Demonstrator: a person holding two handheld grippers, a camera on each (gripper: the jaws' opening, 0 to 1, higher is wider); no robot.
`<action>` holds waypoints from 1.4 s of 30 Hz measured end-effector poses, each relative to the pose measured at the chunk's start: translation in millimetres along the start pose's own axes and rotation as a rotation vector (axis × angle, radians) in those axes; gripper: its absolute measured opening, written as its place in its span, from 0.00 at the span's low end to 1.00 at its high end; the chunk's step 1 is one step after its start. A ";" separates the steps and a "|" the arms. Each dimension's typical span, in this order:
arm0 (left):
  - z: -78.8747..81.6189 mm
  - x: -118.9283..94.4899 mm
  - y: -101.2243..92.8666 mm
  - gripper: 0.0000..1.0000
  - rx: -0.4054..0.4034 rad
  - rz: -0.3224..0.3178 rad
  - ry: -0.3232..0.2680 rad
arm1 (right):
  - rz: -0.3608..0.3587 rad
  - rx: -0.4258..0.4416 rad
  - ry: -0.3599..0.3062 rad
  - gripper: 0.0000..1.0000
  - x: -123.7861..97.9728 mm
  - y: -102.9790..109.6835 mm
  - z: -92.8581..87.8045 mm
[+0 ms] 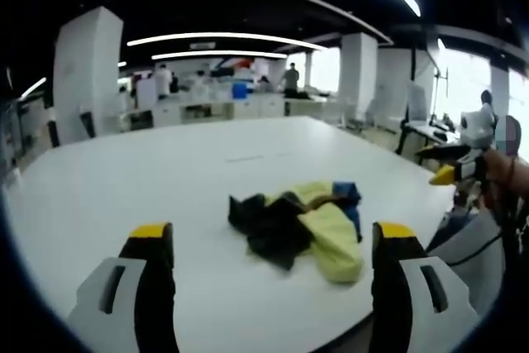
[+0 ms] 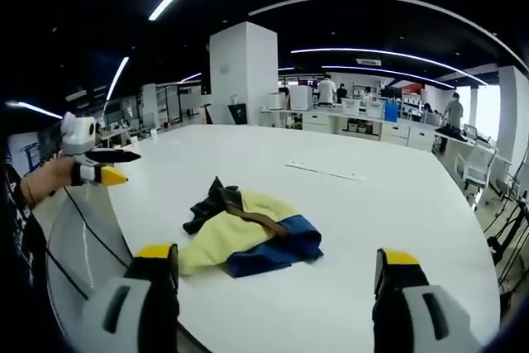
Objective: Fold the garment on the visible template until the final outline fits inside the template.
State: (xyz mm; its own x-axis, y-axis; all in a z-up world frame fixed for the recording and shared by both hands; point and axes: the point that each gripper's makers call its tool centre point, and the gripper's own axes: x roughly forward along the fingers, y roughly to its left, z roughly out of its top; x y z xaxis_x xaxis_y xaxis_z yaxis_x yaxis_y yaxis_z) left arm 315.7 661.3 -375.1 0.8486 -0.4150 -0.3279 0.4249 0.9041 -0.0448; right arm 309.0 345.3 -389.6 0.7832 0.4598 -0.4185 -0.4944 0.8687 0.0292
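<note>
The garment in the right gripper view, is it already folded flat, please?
No, the garment lies crumpled in a heap on the white table, with neither gripper touching it.

Garment [image 1: 302, 225], at table centre: pale yellow body, black portion toward 9 o'clock, blue panel with a brown strip across it. Table [image 1: 165, 179]: plain white. Both grippers [image 1: 273, 262] [image 2: 281, 274]: black jaws, yellow tips, light grey housings.
</note>
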 end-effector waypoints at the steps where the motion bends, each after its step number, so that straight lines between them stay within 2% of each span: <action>1: 0.6 0.0 0.1 0.96 0.000 0.002 -0.004 | 0.001 -0.001 0.005 1.00 1.4 0.1 -2.0; 11: 2.5 -3.3 -0.3 0.86 0.011 0.013 -0.015 | 0.010 -0.019 0.023 0.99 7.0 2.7 -11.2; 14: 0.7 0.1 3.9 0.83 -0.002 0.005 -0.011 | 0.013 -0.014 0.022 0.97 8.8 1.6 -11.3; 19: -0.7 9.2 -2.6 0.82 -0.001 -0.010 -0.006 | 0.018 -0.014 0.023 0.94 15.8 -0.3 -12.9; 24: -1.7 20.6 -5.4 0.78 0.003 -0.015 -0.004 | 0.016 -0.079 0.031 0.92 26.8 -4.5 -11.2; 28: -9.3 32.1 -9.5 0.73 -0.001 -0.033 0.016 | 0.012 -0.120 0.022 0.88 38.3 -10.3 -9.3; 31: -10.6 39.1 -9.0 0.70 0.010 -0.027 0.012 | 0.035 -0.136 0.021 0.82 46.3 -9.5 -9.7; 34: -9.2 46.0 -5.9 0.66 0.000 -0.033 -0.006 | 0.050 -0.143 0.020 0.82 56.1 -11.5 -9.6; 37: -10.9 51.0 -6.5 0.64 -0.007 -0.065 0.015 | 0.056 -0.164 0.027 0.78 63.6 -14.0 -11.0; 39: -10.1 53.4 -5.0 0.63 -0.006 -0.064 0.006 | 0.063 -0.188 0.025 0.76 69.3 -16.1 -11.6; 42: -15.5 61.2 -4.5 0.62 -0.004 -0.074 0.026 | 0.073 -0.231 0.036 0.73 78.0 -18.8 -14.3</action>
State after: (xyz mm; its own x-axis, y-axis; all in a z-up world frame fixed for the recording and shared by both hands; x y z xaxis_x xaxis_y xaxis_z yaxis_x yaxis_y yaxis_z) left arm 360.8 633.4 -409.6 0.8062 -0.4783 -0.3482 0.4850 0.8714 -0.0741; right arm 374.0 362.3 -435.8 0.7302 0.5094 -0.4553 -0.6257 0.7662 -0.1462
